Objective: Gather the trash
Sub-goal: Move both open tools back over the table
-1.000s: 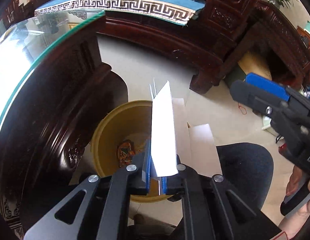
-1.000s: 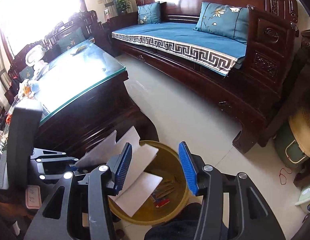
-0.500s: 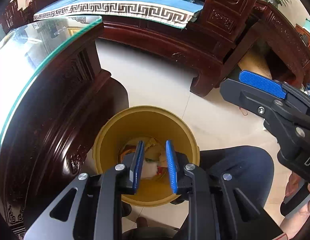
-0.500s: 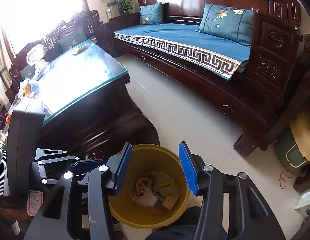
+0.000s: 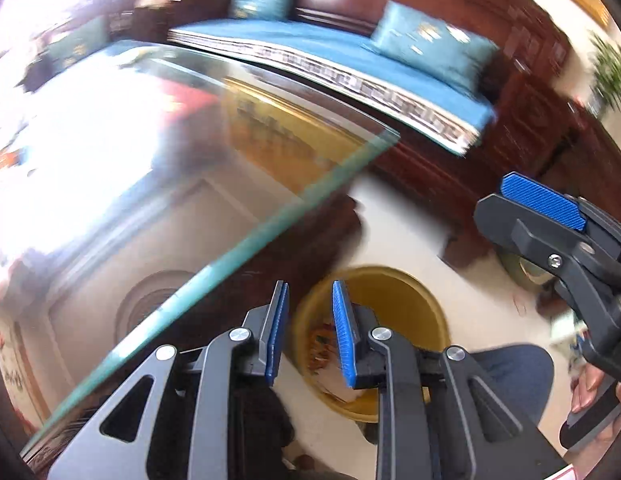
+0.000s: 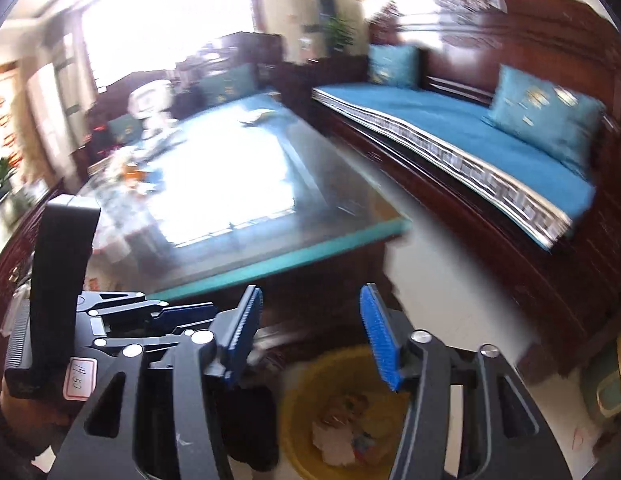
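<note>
While the yellow bin sits beside the glass-topped table with what looks like paper scraps inside, left gripper and right gripper hover above, jaws parted, empty.

Glossy green-edged glass tabletop mirrors ceiling; beside it, smooth yellow plastic bin holding crumpled paper scraps. Beyond tabletop, polished dark carved-wood sofa, matt blue cloth cushion.

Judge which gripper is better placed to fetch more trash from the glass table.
Left, marginally. Both grippers are open and empty above the yellow bin, but the left gripper sits right at the glass table edge.
</note>
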The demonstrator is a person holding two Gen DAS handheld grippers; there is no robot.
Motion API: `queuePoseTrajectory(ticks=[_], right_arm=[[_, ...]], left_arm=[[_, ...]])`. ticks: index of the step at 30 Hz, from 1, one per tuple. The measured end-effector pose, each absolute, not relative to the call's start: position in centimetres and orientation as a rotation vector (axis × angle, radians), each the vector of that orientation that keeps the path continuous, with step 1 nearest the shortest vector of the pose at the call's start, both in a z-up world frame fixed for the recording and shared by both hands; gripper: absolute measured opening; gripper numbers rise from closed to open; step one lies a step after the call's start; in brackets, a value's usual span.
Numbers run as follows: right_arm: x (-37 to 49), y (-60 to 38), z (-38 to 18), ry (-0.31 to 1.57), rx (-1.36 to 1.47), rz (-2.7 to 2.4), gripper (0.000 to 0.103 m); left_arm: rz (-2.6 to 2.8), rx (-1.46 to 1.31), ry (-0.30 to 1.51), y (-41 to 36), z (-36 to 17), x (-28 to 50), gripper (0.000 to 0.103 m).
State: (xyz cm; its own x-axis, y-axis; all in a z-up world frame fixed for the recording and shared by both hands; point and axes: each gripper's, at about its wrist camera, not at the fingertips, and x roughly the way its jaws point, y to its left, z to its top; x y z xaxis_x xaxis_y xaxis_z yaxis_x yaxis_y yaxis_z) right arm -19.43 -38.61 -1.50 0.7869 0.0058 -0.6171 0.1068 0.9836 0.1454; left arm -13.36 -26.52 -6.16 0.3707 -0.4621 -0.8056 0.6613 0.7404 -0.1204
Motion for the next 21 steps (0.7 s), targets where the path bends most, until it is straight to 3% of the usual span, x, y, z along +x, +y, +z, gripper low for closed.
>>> queuePoseTrajectory(ticks=[3,8,12,16,21], right_arm=[[-16.0,-34.5,-0.2,0.64,0.133,0.038,0.059],[-9.9,-27.6,1.0,0.624,0.094,0.179,0.07],[-5.7,-22.4,1.1,0.631,0.083,0.279,0.071],[-2.7,-18.9,0.5,0.655,0.093,0.339,0.071],[0.8,-16.5,-0.2,0.678,0.075,0.354,0.075]], left_arm=[[-0.617,0.175,0.905,-21.3,-4.7,-11.0,0.03],[-0.436,0.098,0.869,-13.0,-3.2,-6.7,0.03],[-0.3,0.069,0.85,-7.9,-2.6,-3.5,0.032],[-0.203,0.043,0.83,-3.4,-2.2,-0.7,0.045],[-0.128,0.012,0.829,0.6,-2.7,2.2,0.047]])
